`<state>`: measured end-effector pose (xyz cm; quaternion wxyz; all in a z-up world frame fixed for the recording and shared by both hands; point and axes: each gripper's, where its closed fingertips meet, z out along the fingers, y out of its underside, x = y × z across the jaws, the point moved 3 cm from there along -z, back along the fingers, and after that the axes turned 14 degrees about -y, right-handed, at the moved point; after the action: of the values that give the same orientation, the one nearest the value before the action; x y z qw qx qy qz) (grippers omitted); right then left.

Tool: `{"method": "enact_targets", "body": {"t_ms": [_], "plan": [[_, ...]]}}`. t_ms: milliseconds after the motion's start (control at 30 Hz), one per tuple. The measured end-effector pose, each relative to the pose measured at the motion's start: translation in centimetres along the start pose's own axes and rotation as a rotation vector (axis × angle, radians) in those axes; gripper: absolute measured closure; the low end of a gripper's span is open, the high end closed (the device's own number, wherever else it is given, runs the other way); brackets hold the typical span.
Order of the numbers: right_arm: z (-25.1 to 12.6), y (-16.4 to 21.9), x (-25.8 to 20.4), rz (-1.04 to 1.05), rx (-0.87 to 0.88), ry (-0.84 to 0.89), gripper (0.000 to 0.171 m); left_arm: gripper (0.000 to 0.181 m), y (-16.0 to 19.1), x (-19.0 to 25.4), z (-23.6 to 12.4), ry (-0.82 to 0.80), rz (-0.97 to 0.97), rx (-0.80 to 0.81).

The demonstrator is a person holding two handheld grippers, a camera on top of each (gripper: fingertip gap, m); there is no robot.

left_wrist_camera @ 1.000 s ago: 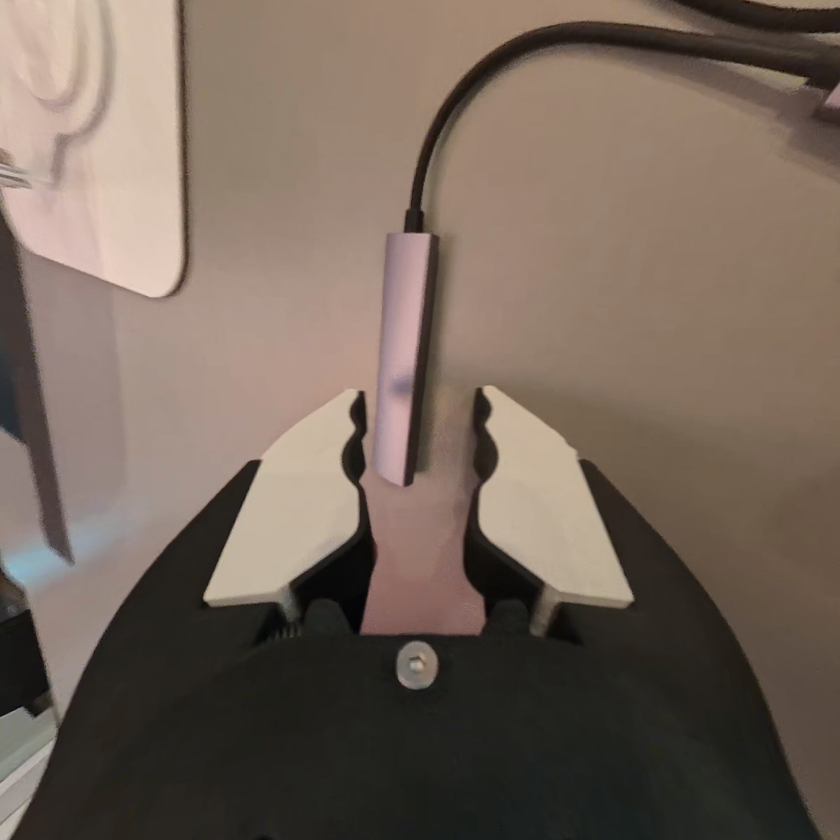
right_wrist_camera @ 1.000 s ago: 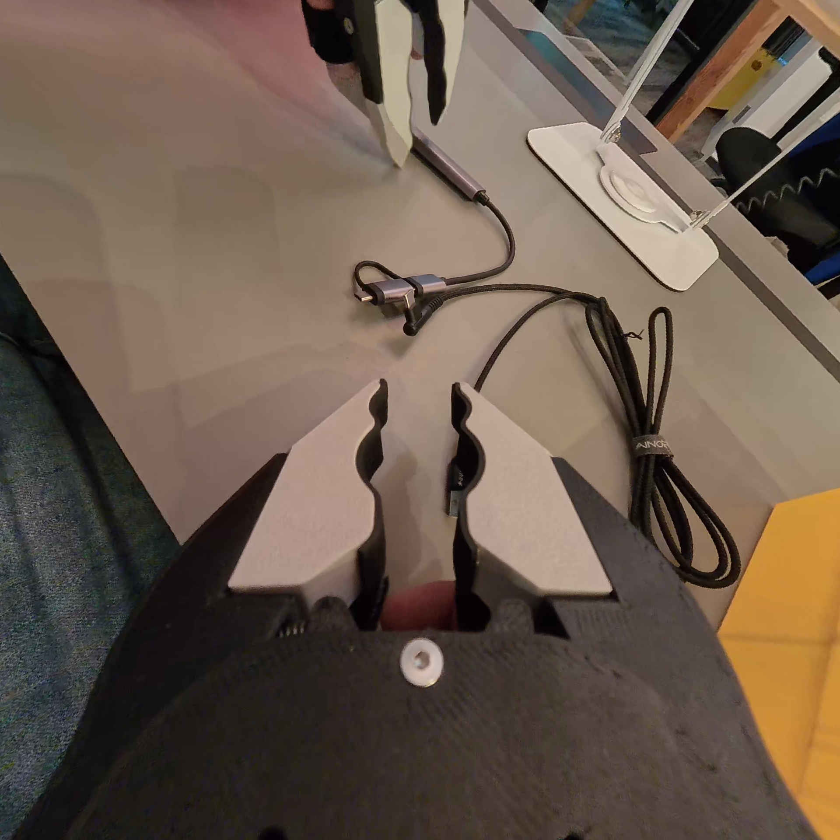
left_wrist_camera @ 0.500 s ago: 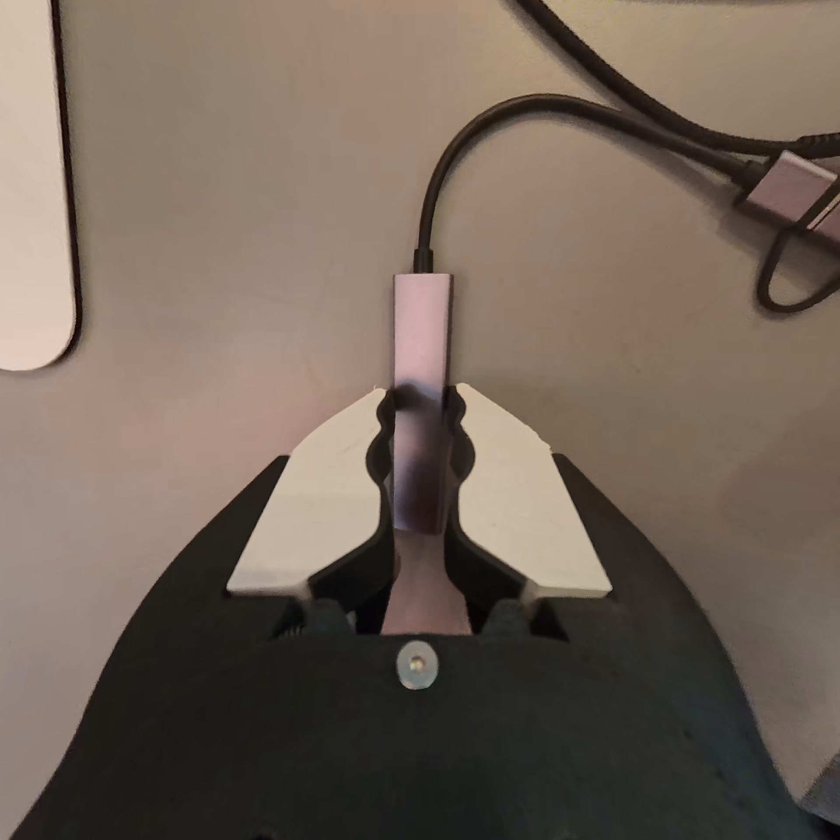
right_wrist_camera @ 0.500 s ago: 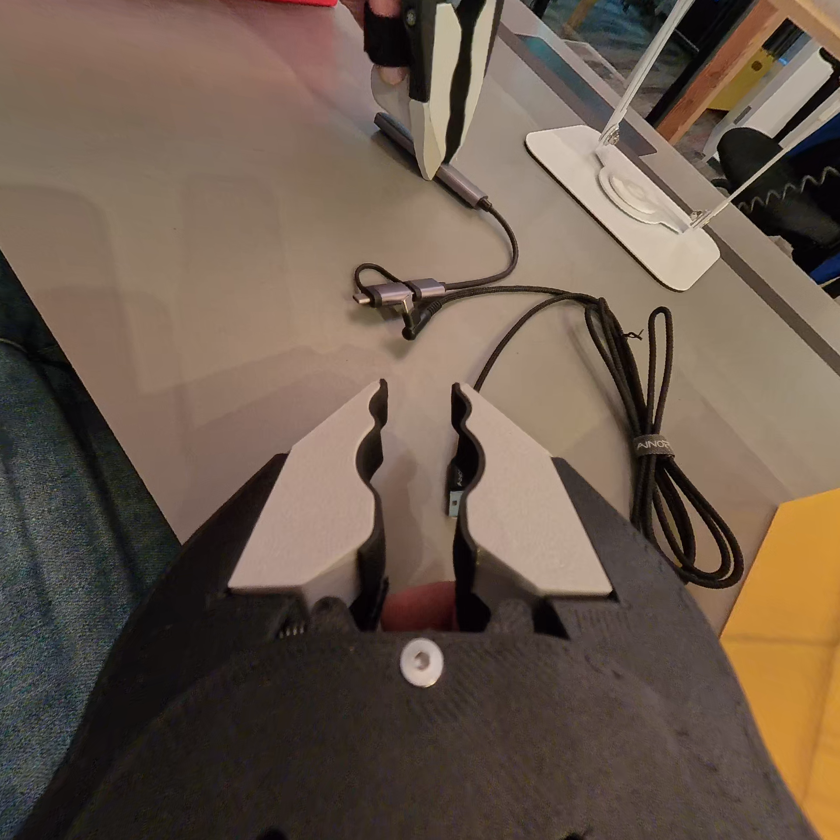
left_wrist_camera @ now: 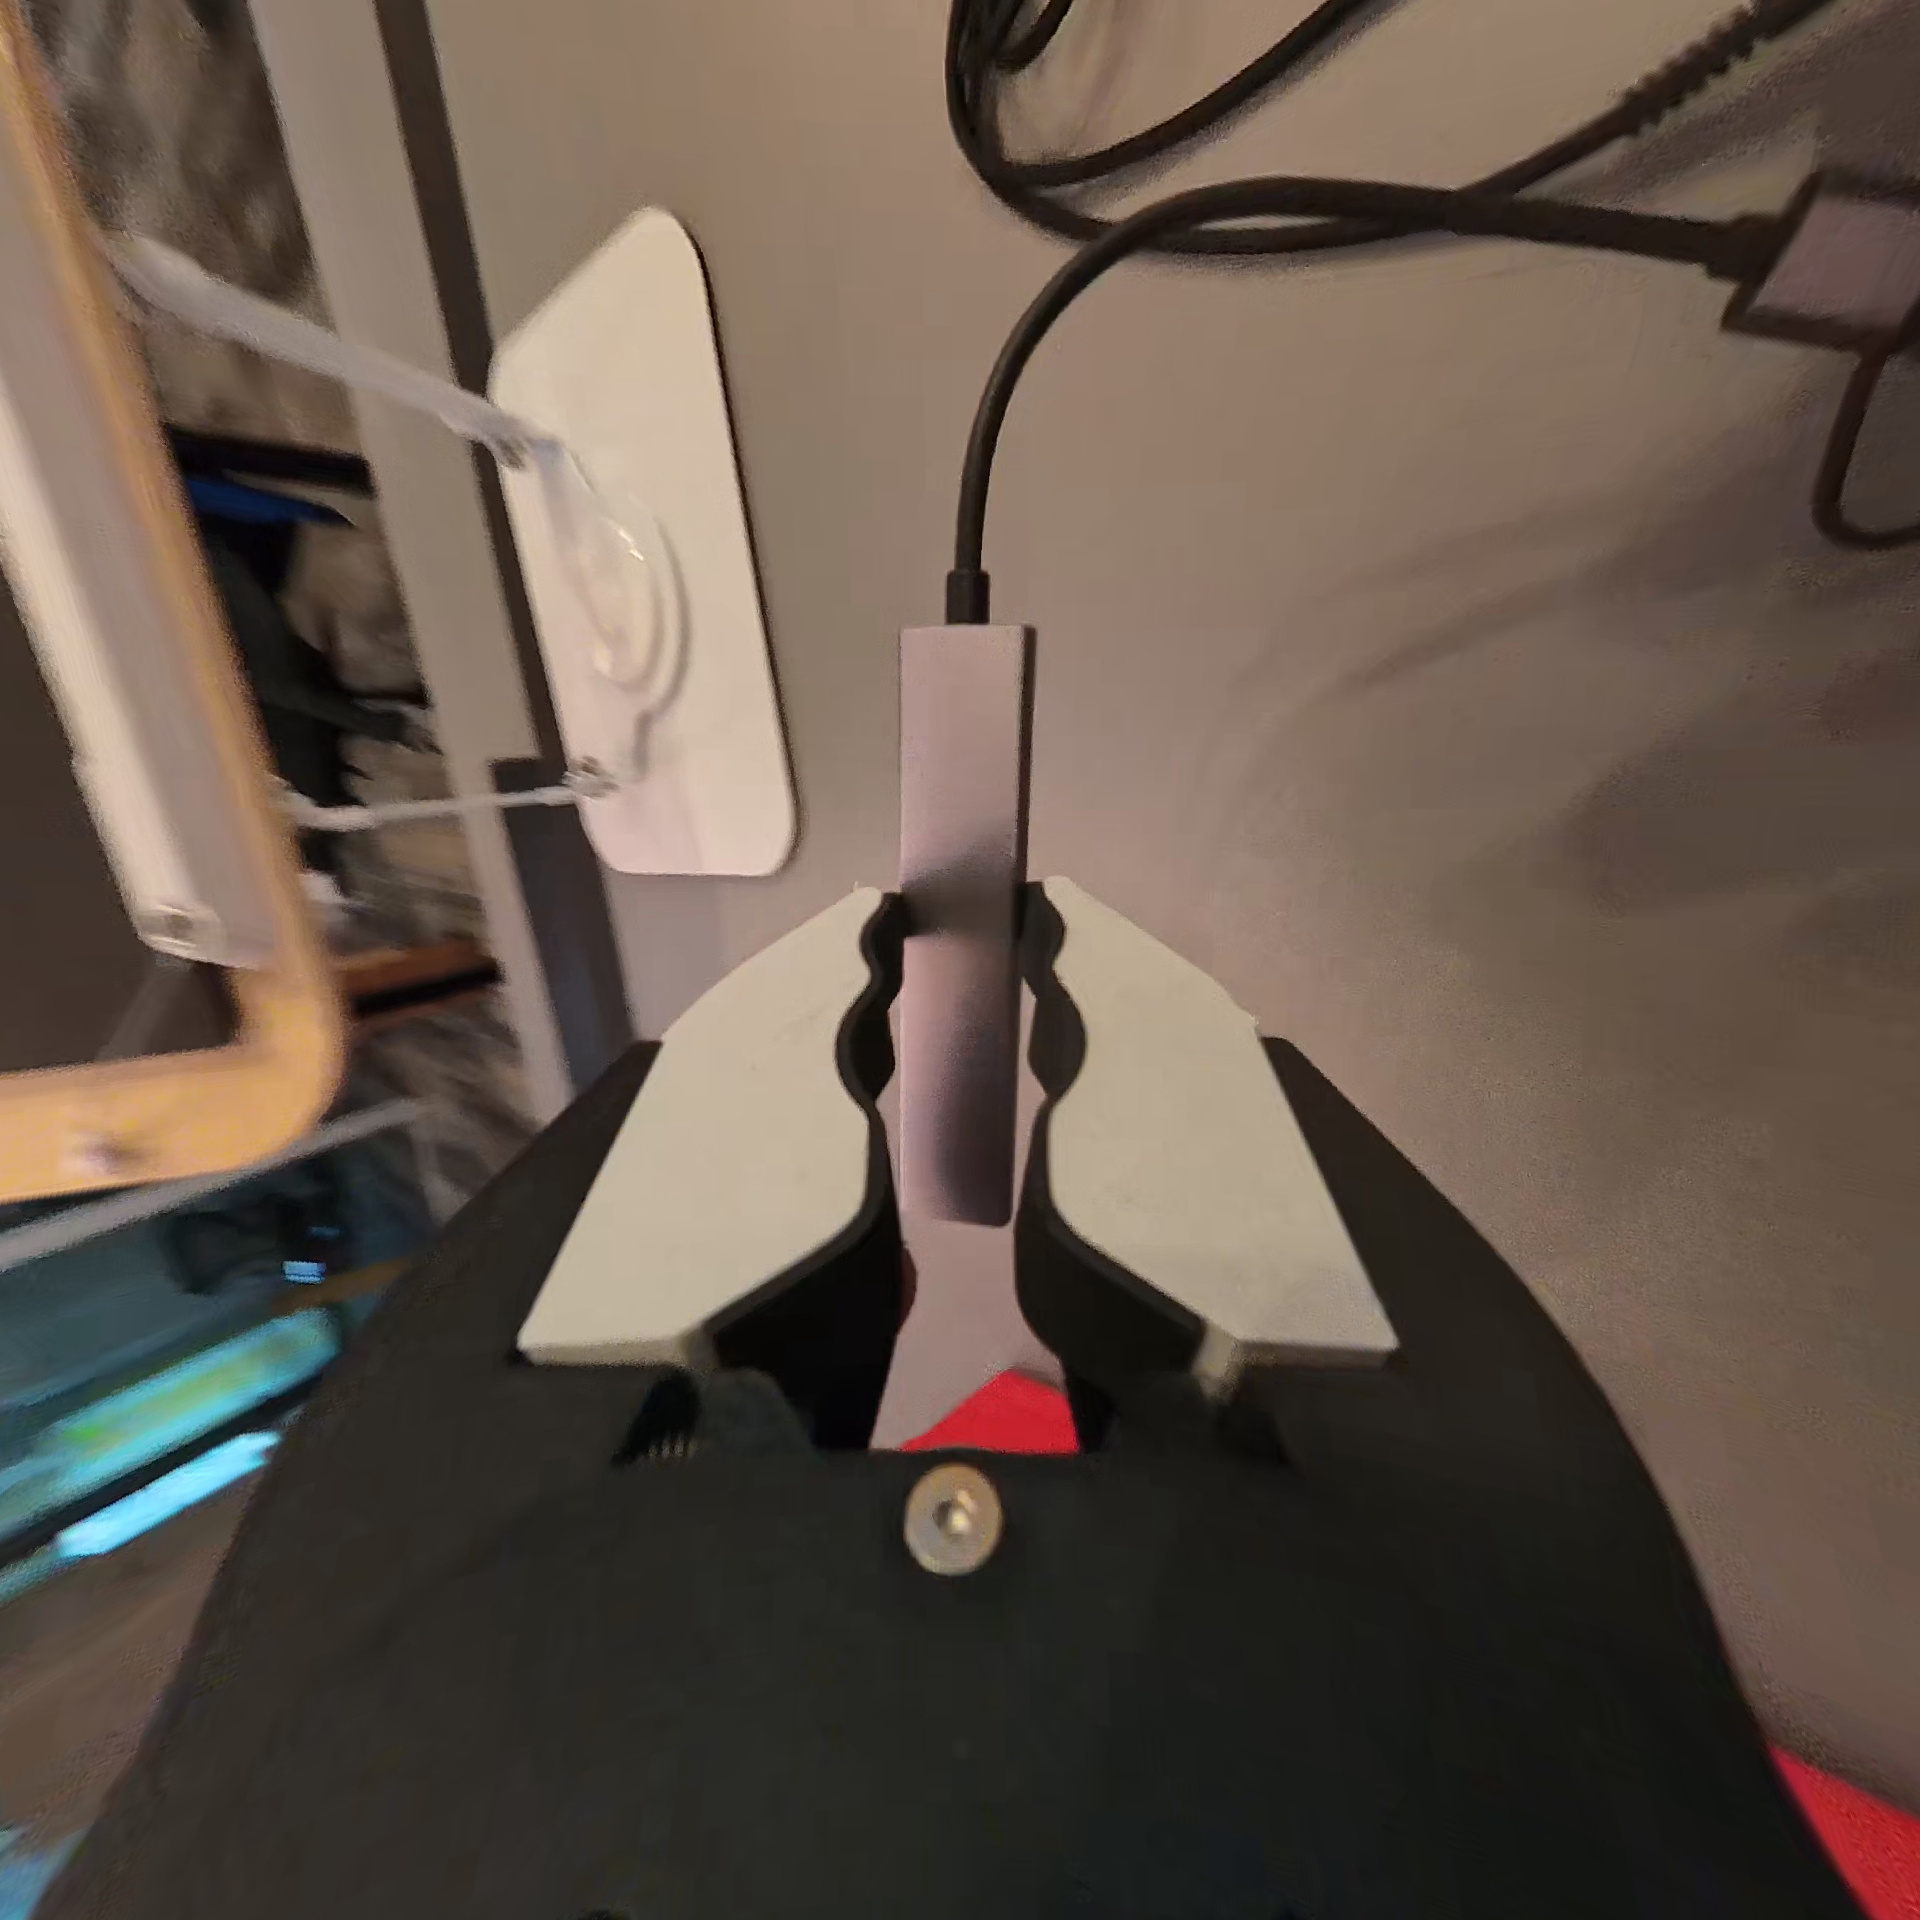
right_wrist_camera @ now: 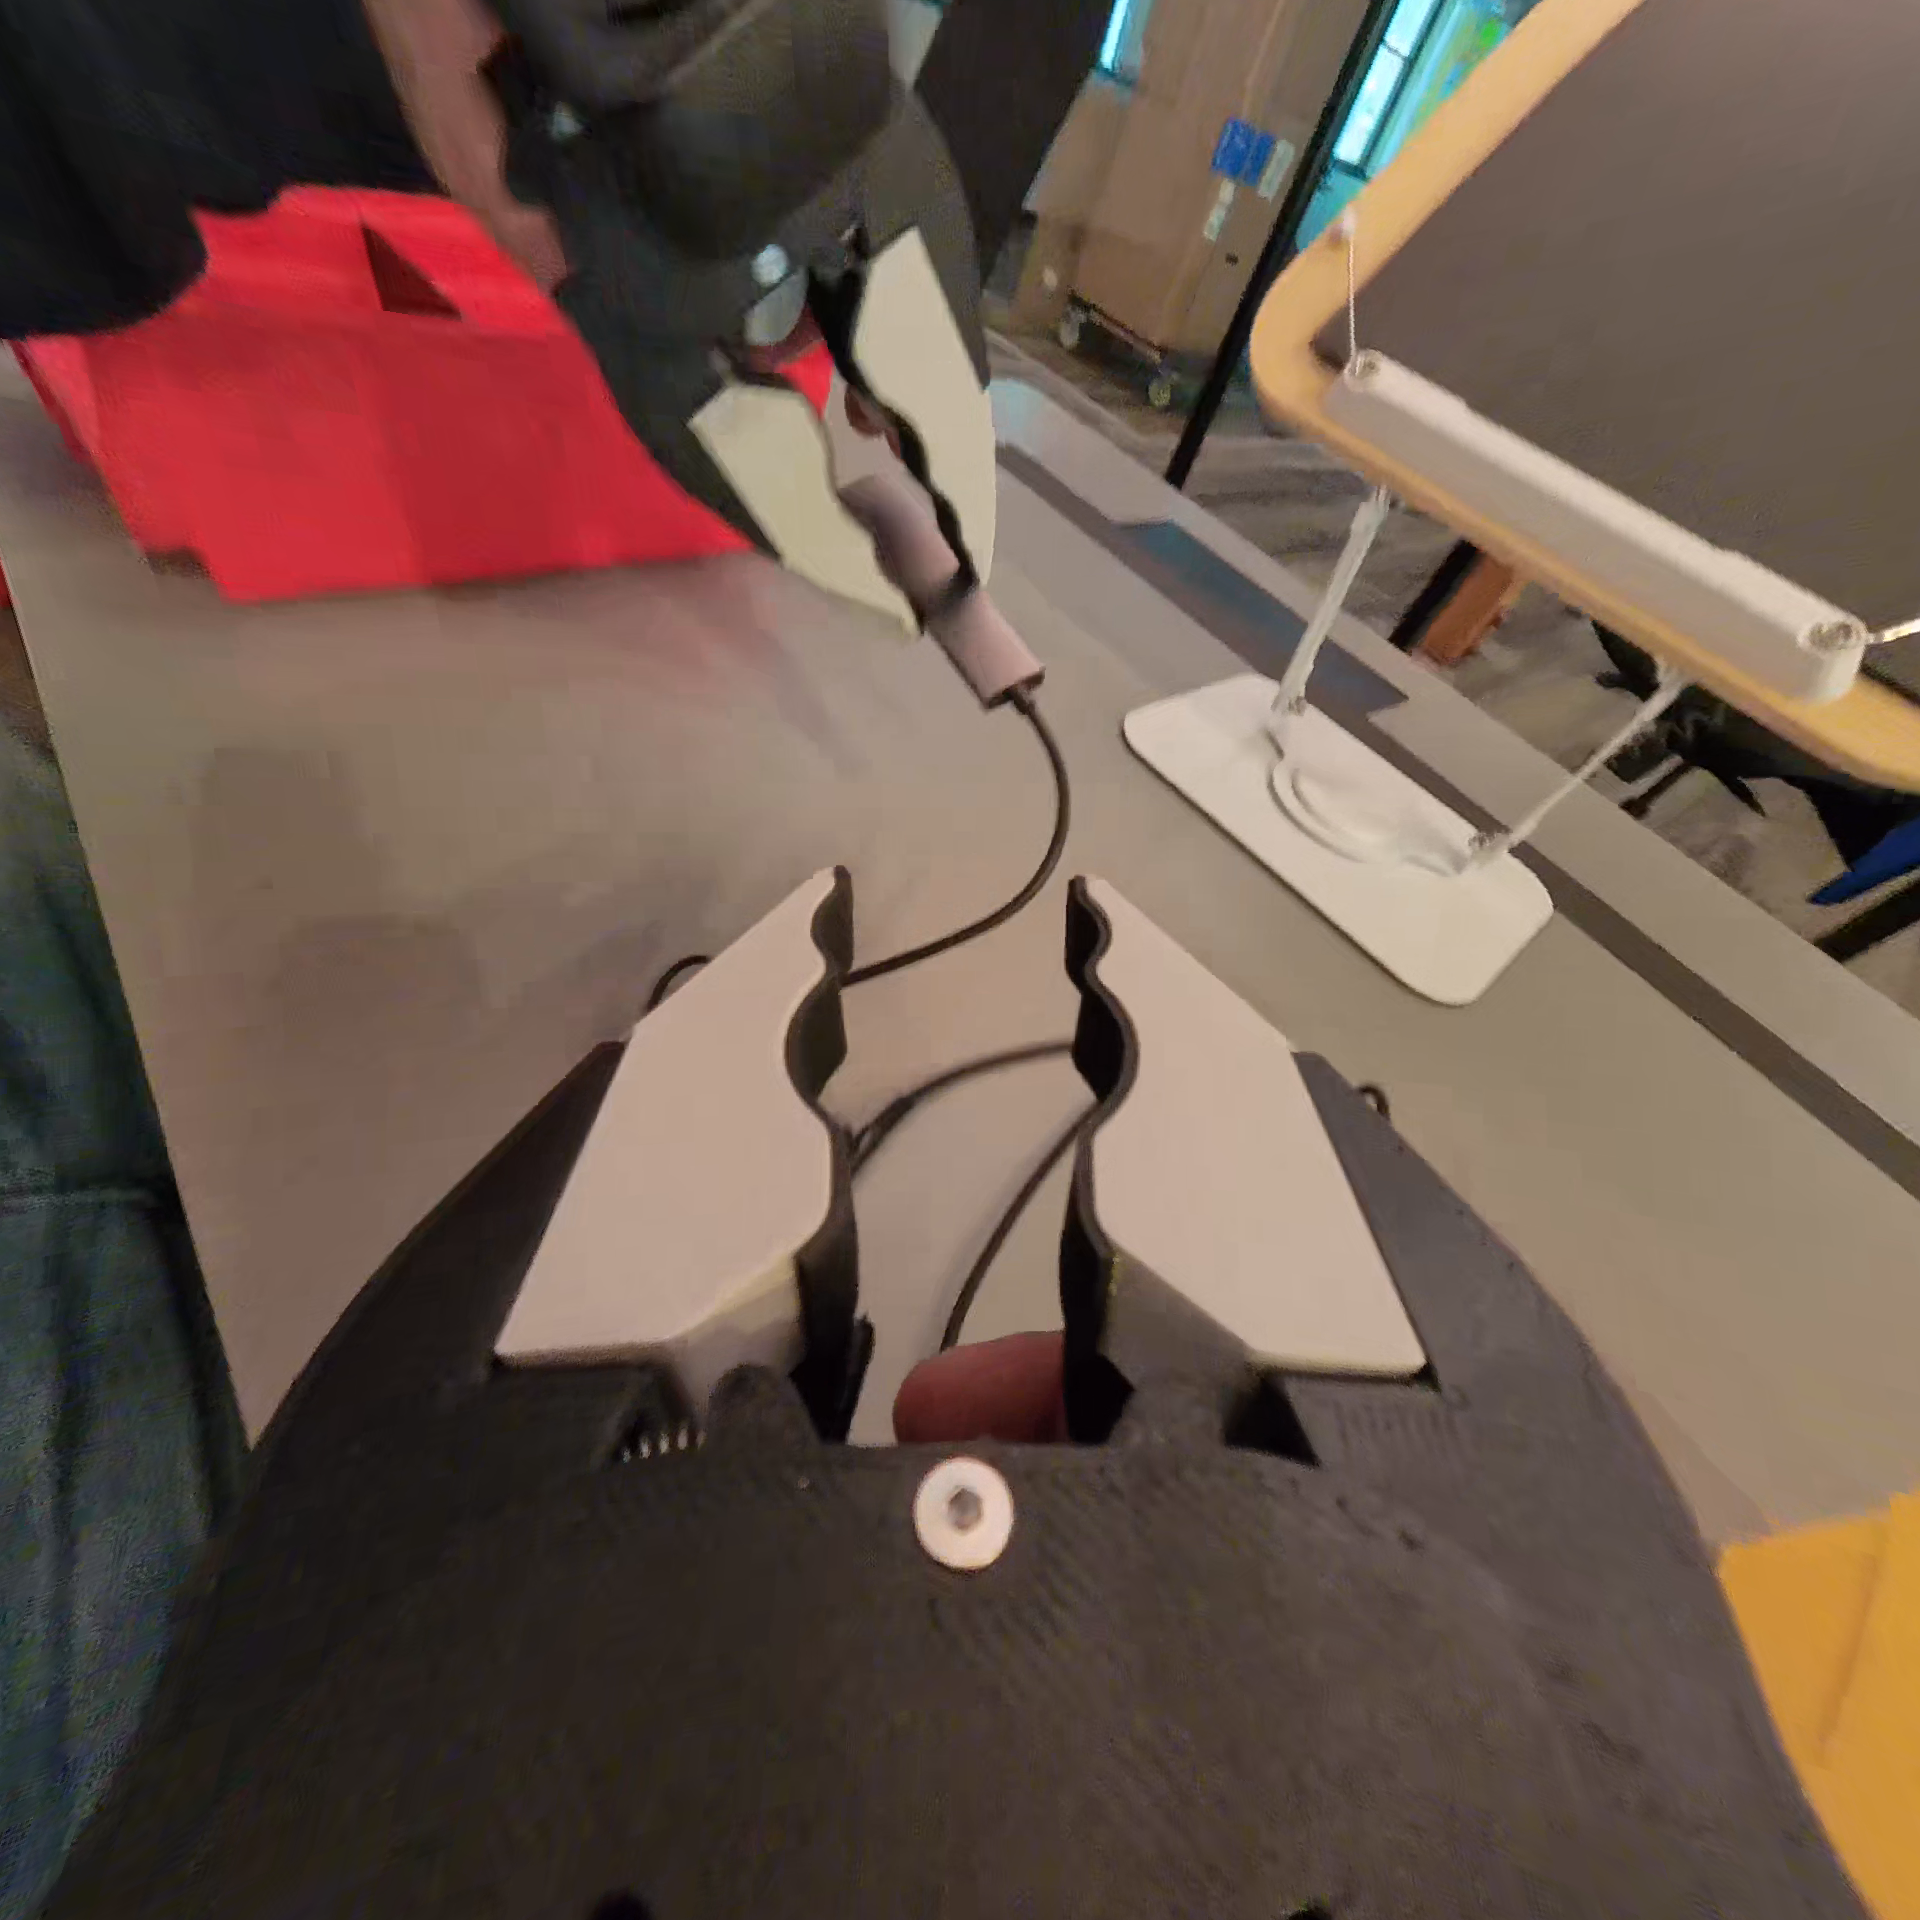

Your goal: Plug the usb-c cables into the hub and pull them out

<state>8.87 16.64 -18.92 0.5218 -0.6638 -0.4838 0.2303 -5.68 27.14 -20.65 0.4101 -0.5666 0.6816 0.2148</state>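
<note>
My left gripper (left_wrist_camera: 963,894) is shut on the slim grey hub (left_wrist_camera: 966,748), with both pads pressed on its sides. The right wrist view shows this gripper (right_wrist_camera: 940,597) holding the hub (right_wrist_camera: 982,644) tilted above the table. The hub's black cable (right_wrist_camera: 1049,821) hangs down to the table and ends in a grey plug (left_wrist_camera: 1829,260). My right gripper (right_wrist_camera: 956,883) is open and holds nothing. Black cables (right_wrist_camera: 987,1081) lie on the table below its jaws, clear of the pads.
A white lamp base (right_wrist_camera: 1340,831) stands on the grey table (right_wrist_camera: 416,831) at the right, with a wood-framed panel (right_wrist_camera: 1558,312) above it. A red box (right_wrist_camera: 364,416) sits at the far left. A yellow object (right_wrist_camera: 1849,1662) lies at the near right. Coiled black cable (left_wrist_camera: 1039,156) lies beyond the hub. Left tips to right tips: about 15 cm.
My left gripper closed on the hub and lifted it off the table. My right gripper opened wider and moved forward over the cables; the plug beside its right finger is out of sight.
</note>
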Motion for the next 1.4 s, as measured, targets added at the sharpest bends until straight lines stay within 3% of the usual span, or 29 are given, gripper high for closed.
{"method": "enact_targets", "body": {"t_ms": [200,367,500,700,933,1067,1167,1267,1400], "plan": [[3.8,-2.8,2.1,0.050,0.014,-0.154,0.112,0.160,-2.5,-1.6,-3.6,-0.190,0.305,0.113],[6.8,-3.2,1.9,0.183,0.060,-0.295,0.124,0.160,-4.3,-0.9,-5.2,-0.276,0.501,0.177],[7.8,-2.9,0.9,0.260,0.115,-0.405,0.160,0.160,-5.9,-0.3,-6.4,-0.340,0.606,0.257],[7.5,-3.2,1.2,0.268,0.219,-0.347,0.166,0.159,-5.9,-0.7,-6.1,-0.406,0.603,0.256],[6.2,-3.8,1.6,0.208,0.303,-0.245,0.166,0.150,-3.5,-3.7,-7.4,-0.519,0.245,0.141],[5.4,-4.4,1.6,0.251,0.412,-0.268,0.166,0.151,-2.7,-4.4,-8.9,-0.504,-0.152,0.166],[4.8,-5.2,1.2,0.289,0.517,-0.326,0.166,0.139,-2.8,-3.3,-8.9,-0.344,-0.470,0.234],[4.4,-5.8,0.6,0.334,0.599,-0.399,0.167,0.134,-5.0,-2.3,-9.5,-0.104,-0.792,0.446],[4.2,-6.5,-0.4,0.380,0.691,-0.487,0.166,0.139,-7.6,-2.4,-10.5,0.084,-1.050,0.658]]}}
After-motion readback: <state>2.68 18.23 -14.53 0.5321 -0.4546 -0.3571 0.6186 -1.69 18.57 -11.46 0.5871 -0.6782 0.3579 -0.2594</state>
